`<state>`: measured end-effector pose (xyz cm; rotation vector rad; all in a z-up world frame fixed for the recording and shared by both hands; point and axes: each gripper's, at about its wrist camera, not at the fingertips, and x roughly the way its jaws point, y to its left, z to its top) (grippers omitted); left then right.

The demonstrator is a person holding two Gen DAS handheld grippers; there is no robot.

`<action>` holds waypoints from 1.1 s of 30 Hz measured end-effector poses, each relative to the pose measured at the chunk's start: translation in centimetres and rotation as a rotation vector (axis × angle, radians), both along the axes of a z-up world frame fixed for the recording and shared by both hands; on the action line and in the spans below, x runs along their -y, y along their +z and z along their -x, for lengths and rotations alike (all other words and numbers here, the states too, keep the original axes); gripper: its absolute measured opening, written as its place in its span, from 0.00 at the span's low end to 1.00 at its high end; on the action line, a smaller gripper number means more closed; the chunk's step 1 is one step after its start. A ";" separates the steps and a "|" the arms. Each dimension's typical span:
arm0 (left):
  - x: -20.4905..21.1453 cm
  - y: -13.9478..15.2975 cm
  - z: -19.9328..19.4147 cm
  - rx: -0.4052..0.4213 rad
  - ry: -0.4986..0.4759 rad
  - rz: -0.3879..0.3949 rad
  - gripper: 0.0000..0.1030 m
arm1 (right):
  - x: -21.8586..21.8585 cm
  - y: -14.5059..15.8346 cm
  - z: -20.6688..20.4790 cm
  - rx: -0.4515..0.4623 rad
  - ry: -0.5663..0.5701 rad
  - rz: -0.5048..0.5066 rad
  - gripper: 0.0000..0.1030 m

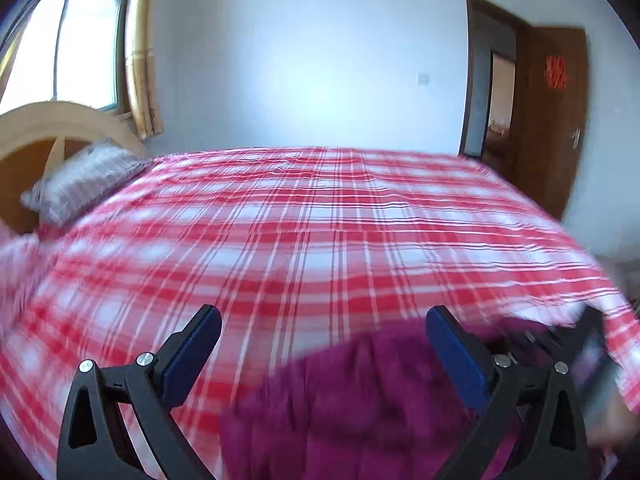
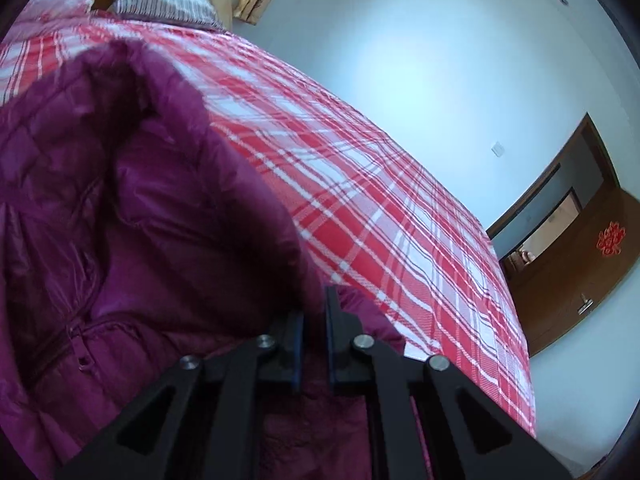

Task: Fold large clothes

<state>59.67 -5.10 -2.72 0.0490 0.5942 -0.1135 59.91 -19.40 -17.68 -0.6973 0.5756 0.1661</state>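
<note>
A puffy purple quilted jacket [image 2: 160, 200] with a zip lies bunched on the near part of a bed. My right gripper [image 2: 314, 312] is shut on a fold at the jacket's right edge, and purple fabric shows between its blue pads. In the left wrist view the jacket [image 1: 340, 400] fills the lower middle, blurred. My left gripper [image 1: 324, 320] stands wide open above it, with nothing between its fingers. The right gripper's black body [image 1: 588, 332] shows blurred at that view's right edge.
A red and white plaid cover [image 1: 320, 220] spreads over the whole bed. A grey striped pillow [image 1: 80, 180] leans on the wooden headboard [image 1: 40, 128] under a window [image 1: 80, 40]. A brown door [image 1: 552, 120] stands open beyond the bed's far right corner.
</note>
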 end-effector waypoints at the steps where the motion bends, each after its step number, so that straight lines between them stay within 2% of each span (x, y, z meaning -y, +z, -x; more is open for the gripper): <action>1: 1.5 -0.4 -3.0 -0.035 0.000 -0.072 0.99 | 0.0 -0.1 0.0 -0.001 -0.001 0.003 0.09; 3: 2.6 -1.4 -5.2 -0.088 -0.011 -0.109 0.99 | -0.1 -0.2 0.1 -0.003 -0.003 0.003 0.09; 4: 3.6 -2.9 -5.9 -0.153 -0.055 -0.140 0.99 | 0.0 -0.1 0.2 0.001 -0.004 -0.001 0.09; 6: 4.3 -5.1 -5.8 -0.212 -0.075 -0.206 0.99 | 0.2 -0.2 0.6 0.007 -0.005 -0.006 0.09; 8: 4.4 -8.6 -5.2 -0.268 -0.059 -0.285 0.99 | 0.3 0.0 0.6 -0.002 -0.003 -0.021 0.09; 9: 4.4 -9.6 -4.7 -0.287 -0.047 -0.287 0.99 | 0.5 0.1 0.5 -0.009 -0.003 -0.034 0.09; 11: 3.2 -11.5 -3.8 -0.329 -0.038 -0.221 0.99 | 0.9 0.2 0.4 -0.017 -0.006 -0.057 0.09; 14: 2.7 -13.2 -3.0 -0.341 -0.016 -0.171 0.99 | 0.8 0.2 0.7 -0.014 -0.004 -0.064 0.09; 17: 2.9 -13.6 -2.9 -0.337 -0.010 -0.135 0.99 | 1.3 0.7 0.8 -0.039 0.006 -0.089 0.11; 19: 3.0 -13.6 -2.9 -0.337 -0.015 -0.132 0.99 | 2.3 2.1 1.5 -0.077 0.017 -0.172 0.17; 21: 2.8 -13.7 -3.1 -0.334 -0.017 -0.120 0.99 | 3.8 4.2 2.3 -0.100 0.011 -0.287 0.27; 24: 2.6 -13.9 -3.2 -0.327 -0.014 -0.100 0.99 | 6.4 7.9 2.1 -0.120 -0.027 -0.518 0.36; 26: 2.6 -14.0 -3.1 -0.320 -0.012 -0.099 0.99 | 7.6 9.4 0.8 -0.144 -0.087 -0.660 0.36; 28: 2.8 -14.0 -3.0 -0.313 -0.010 -0.104 0.99 | 7.5 10.4 -0.5 -0.150 -0.148 -0.741 0.37; 30: 2.7 -13.4 -2.7 -0.301 -0.006 -0.105 0.99 | 6.0 9.8 -1.9 -0.190 -0.158 -0.727 0.37; 33: 2.2 -10.9 -1.2 -0.234 -0.028 -0.062 0.99 | 3.4 5.9 -3.3 -0.284 -0.222 -0.567 0.35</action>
